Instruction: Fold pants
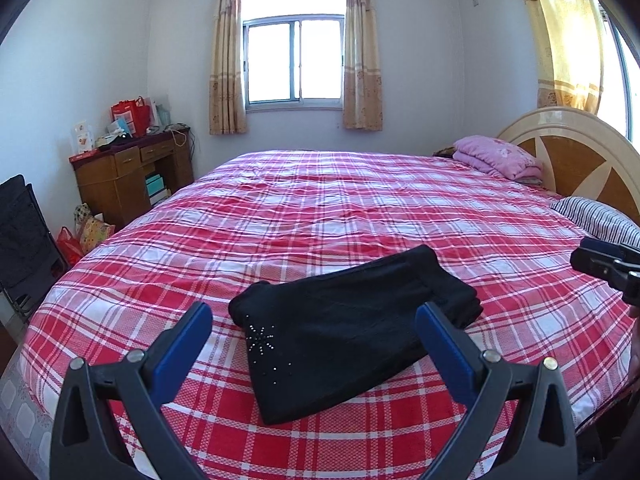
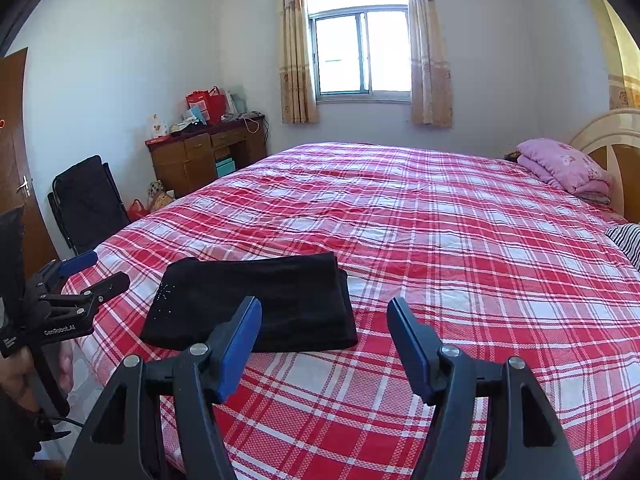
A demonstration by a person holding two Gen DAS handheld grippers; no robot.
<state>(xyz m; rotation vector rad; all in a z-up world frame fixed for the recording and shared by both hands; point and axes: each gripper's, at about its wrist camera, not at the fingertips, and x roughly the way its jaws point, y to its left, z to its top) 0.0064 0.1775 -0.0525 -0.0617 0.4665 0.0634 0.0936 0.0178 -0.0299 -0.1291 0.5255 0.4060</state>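
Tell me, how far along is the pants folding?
Nearly done, it seems. The black fabric pants lie as a compact folded bundle on the red plaid bedspread. Nothing is in hand: left gripper and right gripper are open and empty. At most some tidying remains.

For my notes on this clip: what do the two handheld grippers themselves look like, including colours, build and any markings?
Both match: the left gripper and right gripper each have two black plastic arms with triangular cut-outs, silver pivot bolts and flat blue pads. Seen from the right wrist view, the left gripper's black body carries white "GenRobot.AI" lettering, and a thin dark cable trails below the handle.
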